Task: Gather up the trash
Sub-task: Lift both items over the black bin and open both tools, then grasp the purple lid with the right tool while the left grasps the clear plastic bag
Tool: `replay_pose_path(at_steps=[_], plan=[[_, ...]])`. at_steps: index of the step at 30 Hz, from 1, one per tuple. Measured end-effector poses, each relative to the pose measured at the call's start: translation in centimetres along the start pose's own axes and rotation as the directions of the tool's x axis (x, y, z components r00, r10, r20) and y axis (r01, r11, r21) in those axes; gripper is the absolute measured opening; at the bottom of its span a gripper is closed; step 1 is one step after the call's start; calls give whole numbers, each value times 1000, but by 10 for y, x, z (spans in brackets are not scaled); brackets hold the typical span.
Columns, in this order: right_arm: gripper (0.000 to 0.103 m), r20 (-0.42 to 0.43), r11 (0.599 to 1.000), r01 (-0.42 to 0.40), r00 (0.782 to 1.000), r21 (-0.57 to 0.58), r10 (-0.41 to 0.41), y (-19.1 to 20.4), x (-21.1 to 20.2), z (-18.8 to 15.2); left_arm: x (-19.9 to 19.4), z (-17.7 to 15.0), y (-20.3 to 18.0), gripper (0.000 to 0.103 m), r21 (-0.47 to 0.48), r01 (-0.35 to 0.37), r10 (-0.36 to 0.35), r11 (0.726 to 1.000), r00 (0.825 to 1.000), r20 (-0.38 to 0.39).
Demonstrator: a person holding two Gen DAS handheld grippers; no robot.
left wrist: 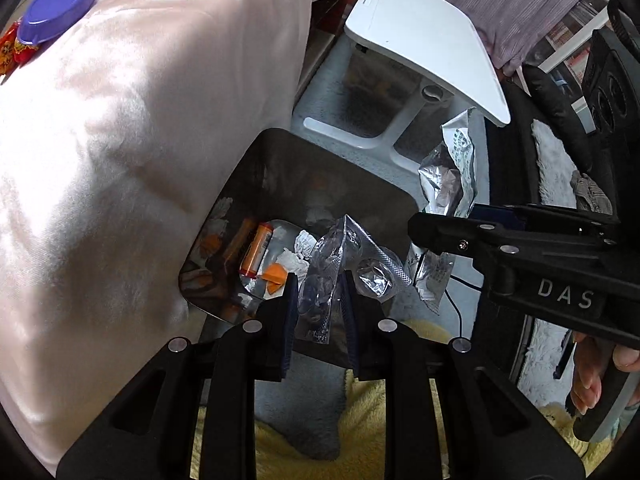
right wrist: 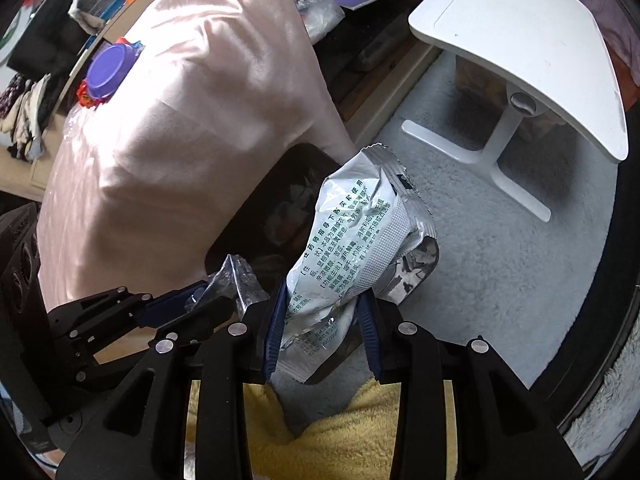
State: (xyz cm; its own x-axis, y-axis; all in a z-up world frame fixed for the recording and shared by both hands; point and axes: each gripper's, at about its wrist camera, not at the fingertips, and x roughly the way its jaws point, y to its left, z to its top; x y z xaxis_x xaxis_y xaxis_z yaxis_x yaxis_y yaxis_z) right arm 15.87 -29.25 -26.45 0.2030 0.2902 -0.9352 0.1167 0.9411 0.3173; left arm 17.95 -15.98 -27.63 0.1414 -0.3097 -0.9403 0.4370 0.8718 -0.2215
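Both grippers hold wrappers over the dark trash bin [left wrist: 276, 160].

The left gripper [left wrist: 318, 308] pinches a crumpled clear plastic wrapper [left wrist: 320, 280] above the bin's opening, where an orange tube [left wrist: 258, 250] lies among scraps. The right gripper [right wrist: 322, 332] clamps a silver foil pouch [right wrist: 352, 240] just beside it, near the pink pillow [right wrist: 192, 140].

A lived-in bedroom: pink pillow [right wrist: 192, 128], white lap desk [right wrist: 532, 48], fluffy grey rug [right wrist: 500, 248].

The right gripper [left wrist: 416, 232] bears "DAS" on its black body. The foil packet [right wrist: 352, 240] carries green Chinese print, including "性状" and "功能主治".
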Motion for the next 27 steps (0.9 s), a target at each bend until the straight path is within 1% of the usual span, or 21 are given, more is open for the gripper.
replay_pose_path(at_steps=[4,10,11,14,19,22,25,27], plan=[[37,-39,1000,-8,999,16,8,-4,15,4,9,1,5,21,-1,-1,1,1000,1000,-25],[42,-70,1000,-17,997,23,19,-2,24,9,16,4,6,22,0,1,-2,1000,999,-43],[43,-71,999,-21,997,24,23,-2,26,10,17,4,6,25,2,-1,1,1000,999,-42],[45,-70,999,-34,997,28,36,-1,25,10,18,4,7,31,3,-2,2,1000,999,-38],[50,-59,999,-27,998,32,29,1,20,14,9,6,11,40,-6,3,-3,1000,1000,-25],[59,-53,999,-20,998,28,22,3,15,18,-2,9,14,47,-13,8,-8,1000,1000,-2],[62,-49,1000,-19,999,23,20,5,11,23,-13,13,16,55,-12,6,-6,1000,1000,18],[67,-40,999,-34,999,30,35,8,5,26,-22,14,18,58,-16,10,-9,1000,1000,27]])
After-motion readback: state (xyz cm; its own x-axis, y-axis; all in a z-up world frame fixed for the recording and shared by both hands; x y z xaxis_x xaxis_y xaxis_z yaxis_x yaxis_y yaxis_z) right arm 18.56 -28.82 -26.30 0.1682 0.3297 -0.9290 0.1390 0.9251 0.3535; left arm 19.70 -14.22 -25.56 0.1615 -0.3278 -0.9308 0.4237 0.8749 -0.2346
